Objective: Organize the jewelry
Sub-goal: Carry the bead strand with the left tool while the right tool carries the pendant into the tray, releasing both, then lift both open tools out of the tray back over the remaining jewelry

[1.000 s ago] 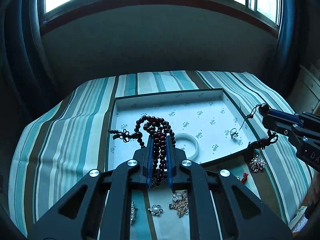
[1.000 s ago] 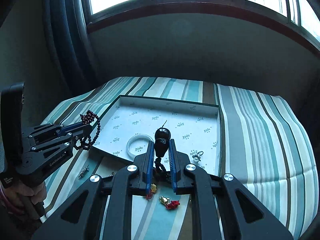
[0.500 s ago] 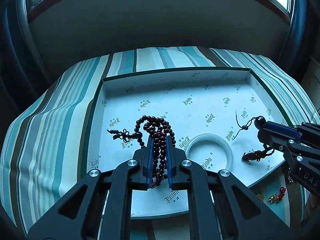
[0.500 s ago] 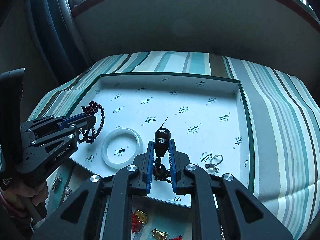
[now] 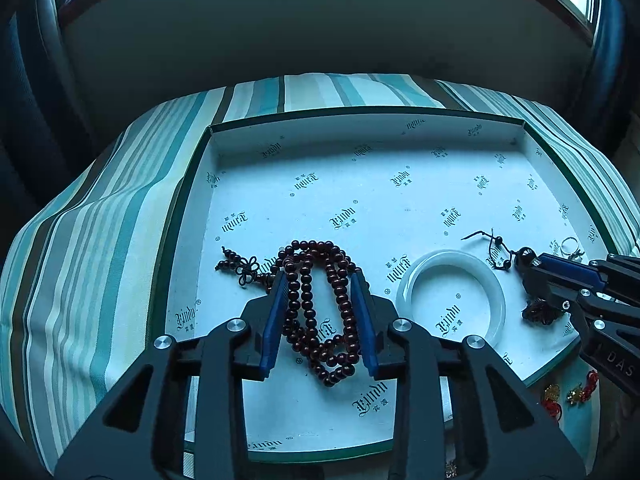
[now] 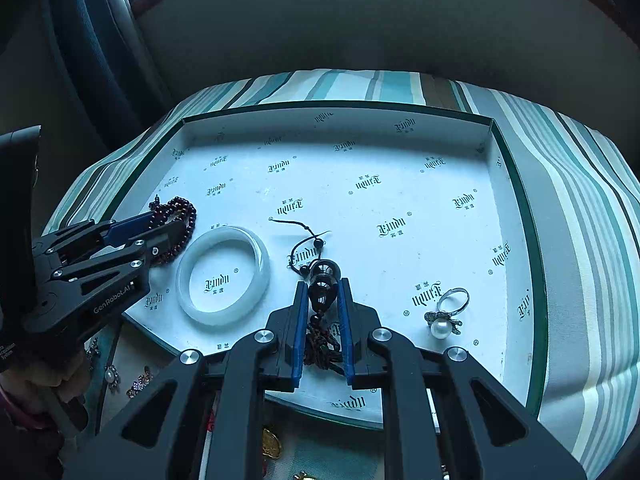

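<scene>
beads lying in tray, left half, loose between left gripper jaws just spread | pendant mid-tray, pinched by right gripper | one bangle between them, one ring right | far half of tray bare | tray on striped cloth

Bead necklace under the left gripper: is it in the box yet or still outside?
In. The bead necklace lies piled on the box floor beside the white bangle; the left gripper has just been opening, pads clear of the beads.
</scene>
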`<move>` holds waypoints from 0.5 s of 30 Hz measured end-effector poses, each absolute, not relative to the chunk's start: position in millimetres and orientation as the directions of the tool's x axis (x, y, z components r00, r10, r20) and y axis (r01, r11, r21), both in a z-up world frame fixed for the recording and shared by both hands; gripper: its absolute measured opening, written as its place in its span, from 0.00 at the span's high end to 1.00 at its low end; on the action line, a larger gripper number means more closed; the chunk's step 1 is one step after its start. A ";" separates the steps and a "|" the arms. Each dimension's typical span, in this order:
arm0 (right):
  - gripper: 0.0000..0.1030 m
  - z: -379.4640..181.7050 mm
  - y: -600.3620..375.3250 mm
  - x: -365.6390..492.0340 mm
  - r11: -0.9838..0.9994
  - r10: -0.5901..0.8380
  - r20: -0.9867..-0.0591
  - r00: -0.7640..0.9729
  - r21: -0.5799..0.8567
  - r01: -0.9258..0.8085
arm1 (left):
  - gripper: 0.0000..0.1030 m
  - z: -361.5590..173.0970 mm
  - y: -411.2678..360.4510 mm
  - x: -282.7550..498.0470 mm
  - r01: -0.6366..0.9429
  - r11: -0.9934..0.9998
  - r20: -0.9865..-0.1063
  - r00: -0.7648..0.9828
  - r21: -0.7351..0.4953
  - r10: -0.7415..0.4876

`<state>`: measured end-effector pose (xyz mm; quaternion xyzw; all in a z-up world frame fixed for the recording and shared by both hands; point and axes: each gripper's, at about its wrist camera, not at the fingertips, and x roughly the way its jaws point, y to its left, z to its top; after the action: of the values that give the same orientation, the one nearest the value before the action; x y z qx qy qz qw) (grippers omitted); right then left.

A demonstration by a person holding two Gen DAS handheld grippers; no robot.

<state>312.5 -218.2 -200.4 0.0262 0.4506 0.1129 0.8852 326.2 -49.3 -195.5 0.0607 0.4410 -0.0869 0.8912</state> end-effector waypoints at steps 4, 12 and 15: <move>0.78 -200.2 -219.0 313.5 0.974 0.222 -0.788 0.575 0.151 -0.169 | 0.53 -194.3 -46.5 324.4 0.201 0.979 -0.795 0.598 0.027 -0.101; 0.61 -188.6 -222.2 309.6 0.975 0.218 -0.766 0.604 0.150 -0.161 | 0.30 -191.5 -40.1 316.8 0.191 0.981 -0.796 0.597 0.020 -0.100; 0.61 -182.7 -223.2 306.7 0.975 0.219 -0.758 0.614 0.149 -0.164 | 0.28 -188.6 -37.5 313.7 0.187 0.982 -0.793 0.602 0.023 -0.096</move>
<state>306.7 -223.2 -182.7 0.0322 0.4260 0.1065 0.8978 313.7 -37.5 -188.6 0.0519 0.4389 -0.0790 0.8936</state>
